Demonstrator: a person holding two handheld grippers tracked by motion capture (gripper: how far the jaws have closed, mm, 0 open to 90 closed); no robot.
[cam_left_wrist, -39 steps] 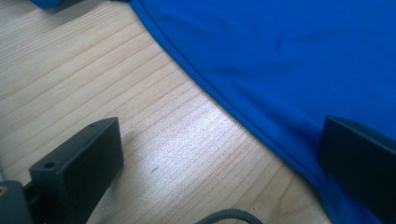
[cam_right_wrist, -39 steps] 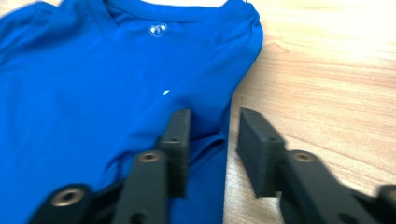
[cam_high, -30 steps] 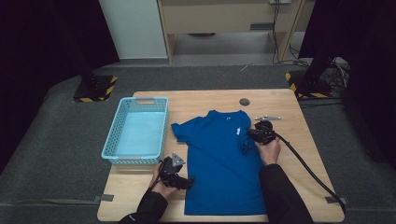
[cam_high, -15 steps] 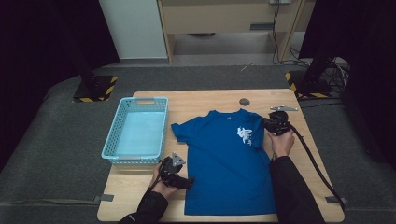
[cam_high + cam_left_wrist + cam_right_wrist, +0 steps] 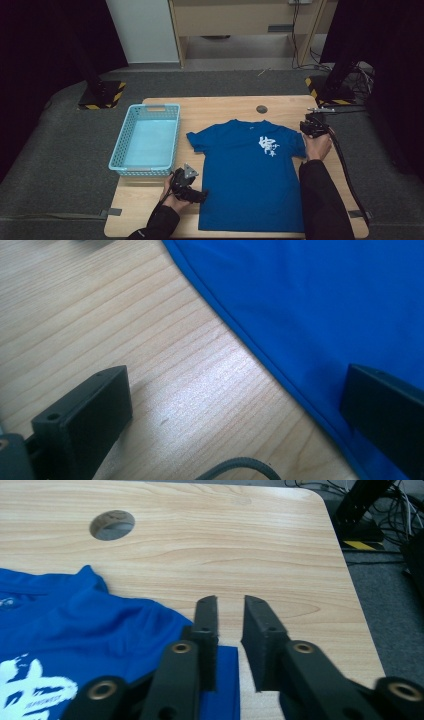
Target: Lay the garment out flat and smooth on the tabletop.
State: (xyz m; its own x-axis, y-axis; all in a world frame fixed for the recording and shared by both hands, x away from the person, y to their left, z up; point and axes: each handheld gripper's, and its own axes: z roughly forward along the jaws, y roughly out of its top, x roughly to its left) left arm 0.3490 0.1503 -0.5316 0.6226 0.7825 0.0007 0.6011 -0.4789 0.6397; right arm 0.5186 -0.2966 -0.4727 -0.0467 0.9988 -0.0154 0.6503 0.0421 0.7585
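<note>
A blue T-shirt point(image 5: 250, 175) with a white print point(image 5: 268, 146) lies spread flat on the wooden table point(image 5: 220, 107), front up. My left gripper point(image 5: 201, 194) rests at the shirt's lower left side. Its jaws stand wide open point(image 5: 235, 385), one over bare wood, the other over the shirt's hem point(image 5: 310, 295). My right gripper point(image 5: 309, 123) is at the right sleeve's outer end. Its jaws point(image 5: 230, 605) have just been opening and show a narrow gap with nothing in it; the sleeve point(image 5: 125, 625) lies under and beside the left jaw.
A light blue plastic basket point(image 5: 119, 147) stands on the table's left part, close to my left hand. A round cable hole point(image 5: 261, 109) point(image 5: 112, 525) sits near the far edge. The table's right edge is near my right gripper, with stands and cables beyond.
My right hand moved right and a little away from the shirt's middle to its right side, drawing the sleeve out flat and uncovering the white print. The left hand kept still.
</note>
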